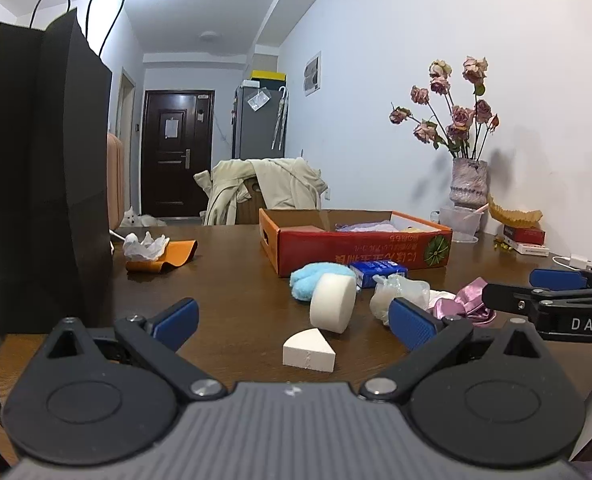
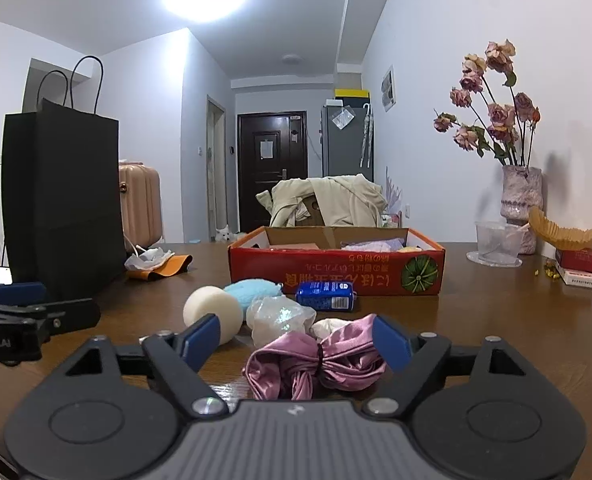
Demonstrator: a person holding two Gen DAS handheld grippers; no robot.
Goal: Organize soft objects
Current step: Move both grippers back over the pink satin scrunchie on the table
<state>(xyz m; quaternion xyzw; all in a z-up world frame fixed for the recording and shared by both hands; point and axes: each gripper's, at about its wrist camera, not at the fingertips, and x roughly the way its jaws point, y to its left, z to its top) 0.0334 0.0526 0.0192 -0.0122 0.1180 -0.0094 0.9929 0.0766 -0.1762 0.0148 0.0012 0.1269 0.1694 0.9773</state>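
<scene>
Dark wooden table [image 2: 496, 320]. Shallow red-orange cardboard box [image 2: 336, 272] stands at the far middle, open side up. Some soft items already lie inside it: a pale lilac cloth [image 2: 376, 245], something yellow beside it, a brownish block at the left end; details too small to tell.

Still loose on the table in front of the box:
- round cream sponge puck [image 1: 333, 302], standing on edge
- white wedge-shaped sponge [image 1: 309, 350], nearest the left gripper
- fluffy light-blue puff [image 1: 308, 280], touching the puck from behind
- crumpled clear plastic bag [image 2: 280, 318]
- pink satin scrunchie-like cloth bundle [image 2: 316, 364]
- blue printed tissue packet [image 2: 326, 296], just before the box wall

Left gripper [image 1: 292, 320]: jaws wide apart, empty, wedge sponge between and just ahead of them.
Right gripper [image 2: 296, 340]: jaws apart, straddling the pink bundle, not clamped.

Judgement: task partly done. Roughly half a dozen pieces remain outside; neither tool carries anything. Pink bundle and wedge look the likeliest next picks.
</scene>
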